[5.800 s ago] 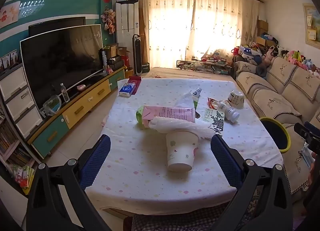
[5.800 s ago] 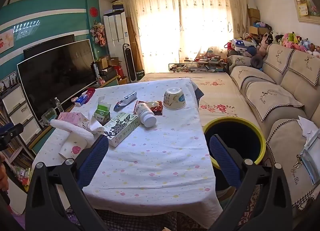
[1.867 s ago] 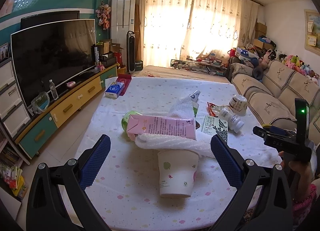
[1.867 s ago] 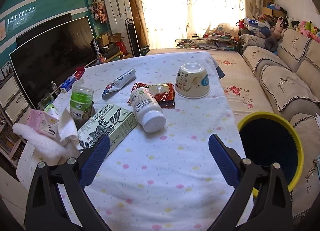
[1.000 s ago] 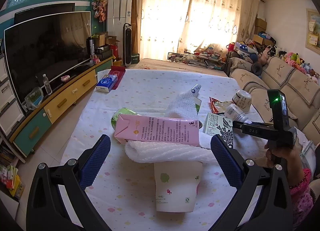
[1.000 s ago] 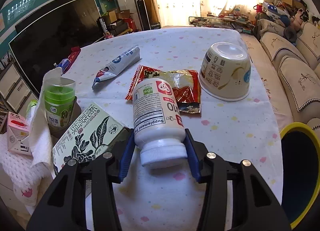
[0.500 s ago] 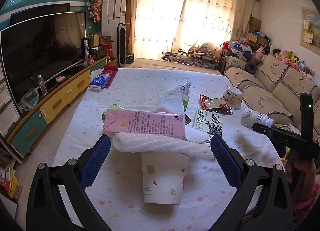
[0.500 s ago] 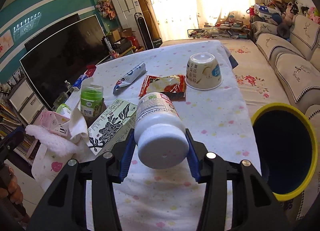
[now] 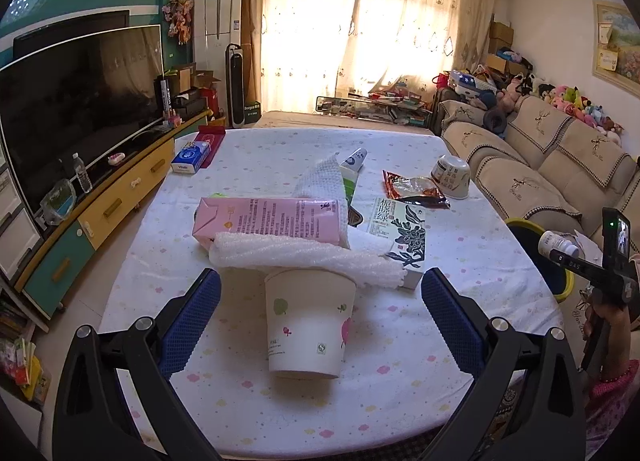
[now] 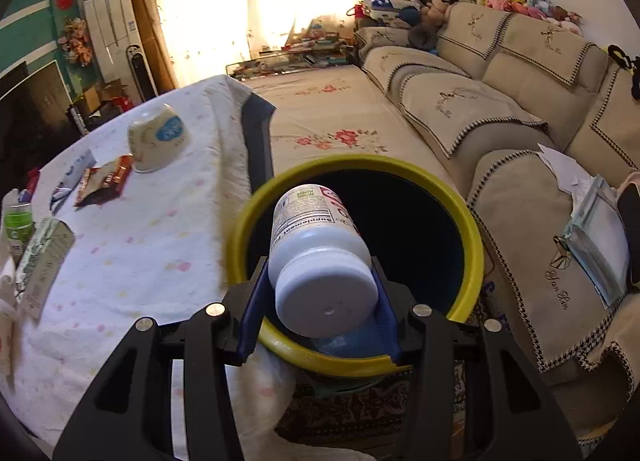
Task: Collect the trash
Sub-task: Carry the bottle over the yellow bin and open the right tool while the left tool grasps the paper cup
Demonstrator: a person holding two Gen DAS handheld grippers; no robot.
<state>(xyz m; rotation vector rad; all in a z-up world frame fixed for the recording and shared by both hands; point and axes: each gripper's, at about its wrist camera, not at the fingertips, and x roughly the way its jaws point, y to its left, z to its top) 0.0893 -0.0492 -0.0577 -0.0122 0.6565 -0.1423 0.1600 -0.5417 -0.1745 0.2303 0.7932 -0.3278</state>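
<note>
Yellow-rimmed round dark bin [image 10: 460,201] gapes beside the cloth-covered table [image 10: 132,229] as the right gripper [image 10: 320,301], clamped on a white plastic supplement bottle [image 10: 320,257], holds it over the mouth. Only the left wrist view shows the left gripper [image 9: 320,309], jaws apart, around an upturned paper cup [image 9: 308,325].

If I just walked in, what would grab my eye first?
Probably the white supplement bottle pinched in the right claw, hanging over the mouth of the yellow-rimmed bin beside the table. Next, the upside-down paper cup between the left claw's open blue pads, with bubble wrap draped across it.
</note>
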